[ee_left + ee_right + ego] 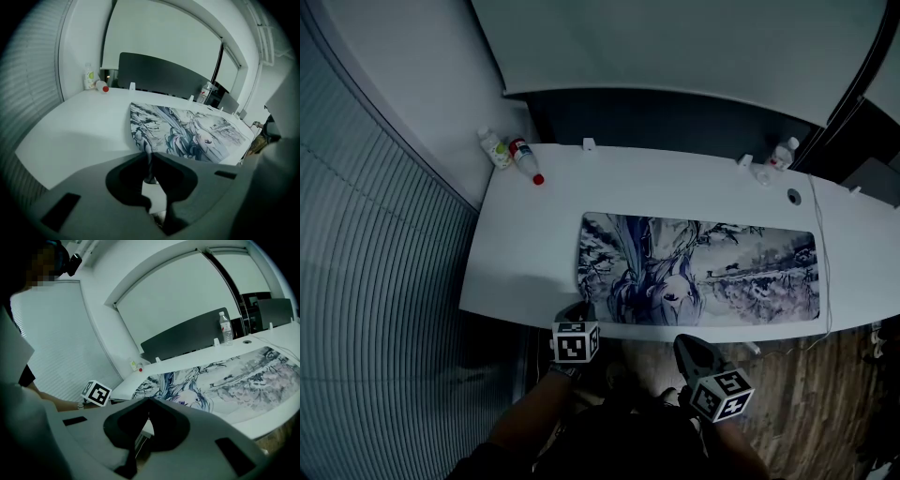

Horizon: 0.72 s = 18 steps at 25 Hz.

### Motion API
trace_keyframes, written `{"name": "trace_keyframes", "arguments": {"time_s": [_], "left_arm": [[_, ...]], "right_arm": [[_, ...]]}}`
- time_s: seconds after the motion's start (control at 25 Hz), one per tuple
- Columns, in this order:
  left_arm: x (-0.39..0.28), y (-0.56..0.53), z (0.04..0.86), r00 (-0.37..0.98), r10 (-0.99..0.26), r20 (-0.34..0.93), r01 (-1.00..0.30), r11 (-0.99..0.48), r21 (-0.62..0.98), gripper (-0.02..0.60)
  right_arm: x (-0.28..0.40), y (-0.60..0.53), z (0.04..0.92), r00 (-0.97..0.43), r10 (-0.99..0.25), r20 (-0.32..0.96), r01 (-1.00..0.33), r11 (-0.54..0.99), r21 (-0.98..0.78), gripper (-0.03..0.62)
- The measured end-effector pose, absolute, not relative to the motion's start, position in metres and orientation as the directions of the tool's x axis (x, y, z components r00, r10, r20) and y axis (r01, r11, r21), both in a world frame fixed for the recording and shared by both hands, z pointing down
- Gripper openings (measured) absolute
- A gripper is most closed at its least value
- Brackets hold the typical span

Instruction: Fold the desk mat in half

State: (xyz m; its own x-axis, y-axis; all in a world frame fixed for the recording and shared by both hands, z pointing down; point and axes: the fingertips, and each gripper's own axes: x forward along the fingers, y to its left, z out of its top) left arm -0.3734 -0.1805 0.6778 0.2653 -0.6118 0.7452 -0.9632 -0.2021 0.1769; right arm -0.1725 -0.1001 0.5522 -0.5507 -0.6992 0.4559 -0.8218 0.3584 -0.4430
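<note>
Nearest the person, the head view shows both tools at the desk's front edge. The left gripper (pixel 583 312) reaches the near left corner of the desk mat (pixel 722 272). The right gripper (pixel 682 343) hangs just off the white desk (pixel 525 244), in front of the mat's near edge and apart from it.

Only the left gripper view shows the grip itself. The left gripper (pixel 149 158) is clenched on the desk mat (pixel 187 126), and the thin corner runs down into the narrow slit between the jaws. From there the printed sheet spreads flat across the desk to the right.

The right gripper view shows the right gripper (pixel 149 402) with its jaw tips pressed together on nothing. The desk mat (pixel 234 380) lies beyond and above them, unfolded. This view alone catches the left tool's marker cube (pixel 96 393) at the end of the person's forearm.

Farther back, only the head view shows a thin cable (pixel 821 272) running down the desk's right end past the mat's right edge.

At the far left corner stand a green-labelled bottle (pixel 494 148) and a red-capped bottle (pixel 525 161). A clear water bottle (pixel 783 153) stands at the far right, before the dark partition (pixel 675 117). All three are well apart from the mat.
</note>
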Motion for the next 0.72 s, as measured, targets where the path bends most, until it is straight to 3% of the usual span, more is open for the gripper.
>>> {"name": "trace_keyframes", "arguments": {"time_s": [0.72], "left_arm": [[-0.349, -0.182, 0.636, 0.381, -0.624, 0.683, -0.922, -0.31, 0.231, 0.038]], "right_arm": [[-0.176, -0.1, 0.541, -0.525, -0.741, 0.418, -0.829, 0.335, -0.448, 0.023]]}}
